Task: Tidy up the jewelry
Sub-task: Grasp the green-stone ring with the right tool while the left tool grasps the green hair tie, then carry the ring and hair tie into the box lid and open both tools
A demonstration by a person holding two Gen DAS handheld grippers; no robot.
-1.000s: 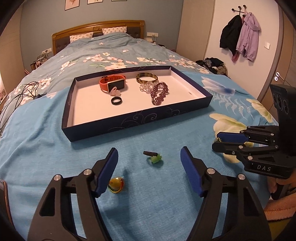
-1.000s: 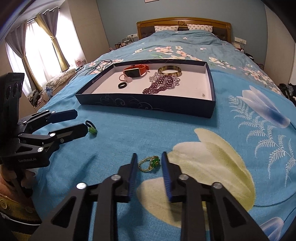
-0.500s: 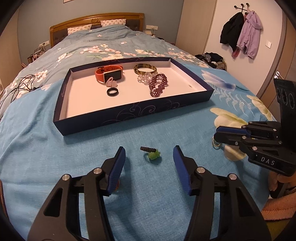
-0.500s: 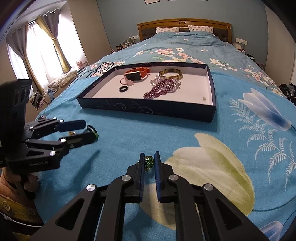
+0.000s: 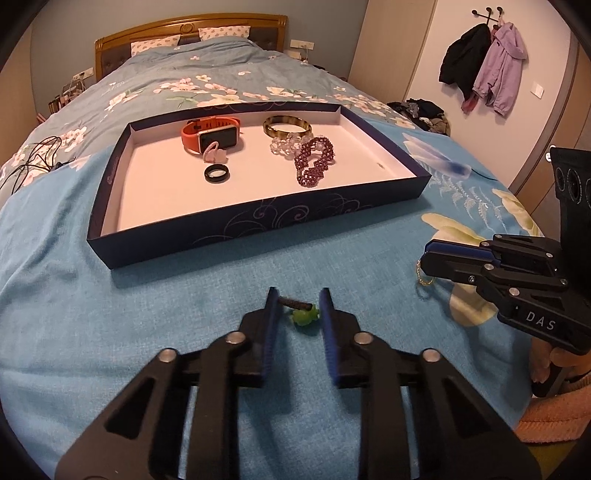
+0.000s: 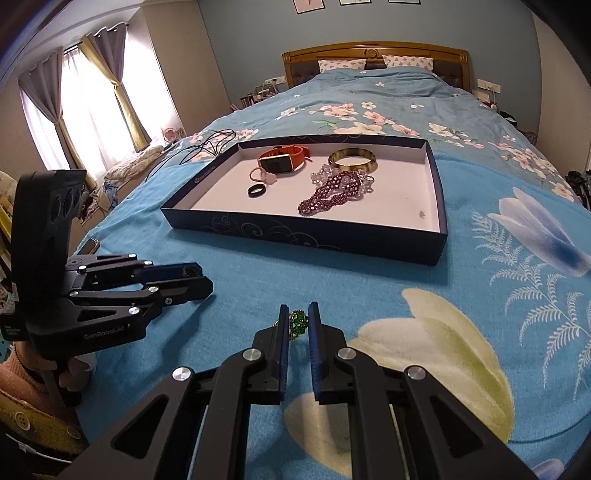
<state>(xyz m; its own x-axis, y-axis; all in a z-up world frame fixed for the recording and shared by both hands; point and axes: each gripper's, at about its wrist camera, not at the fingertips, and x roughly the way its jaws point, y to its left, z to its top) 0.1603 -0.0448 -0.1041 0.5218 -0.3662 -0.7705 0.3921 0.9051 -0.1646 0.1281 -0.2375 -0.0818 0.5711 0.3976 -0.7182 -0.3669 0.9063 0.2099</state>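
On the blue bedspread before the jewelry tray [image 5: 258, 236], the left gripper [image 5: 297, 306] has just been closing around a green-beaded hair tie [image 5: 304, 315], pads barely touching, while the right gripper [image 6: 295, 325] is pinching a green-stone ring [image 6: 297, 323]; next, both are needing lifting trayward.

One tray [image 5: 332, 206] lay on the one bed [image 5: 74, 314]. In it were six pieces: one orange watch [image 5: 210, 134], one bangle [image 5: 287, 125], one clear bead bracelet [image 5: 284, 144], one purple bead bracelet [image 5: 314, 160], one black ring [image 5: 217, 173] and one pink piece [image 5: 214, 155]. Outside the tray, two pieces showed on the bedspread: one black band with a green charm [image 5: 304, 315] and one gold ring with a green stone [image 6: 297, 325]. Two grippers were in view, the left gripper [image 5: 297, 308] and the right gripper [image 6: 297, 323]. Two coats [image 5: 480, 66] hung on the wall, and two pillows [image 5: 221, 33] lay at the headboard.
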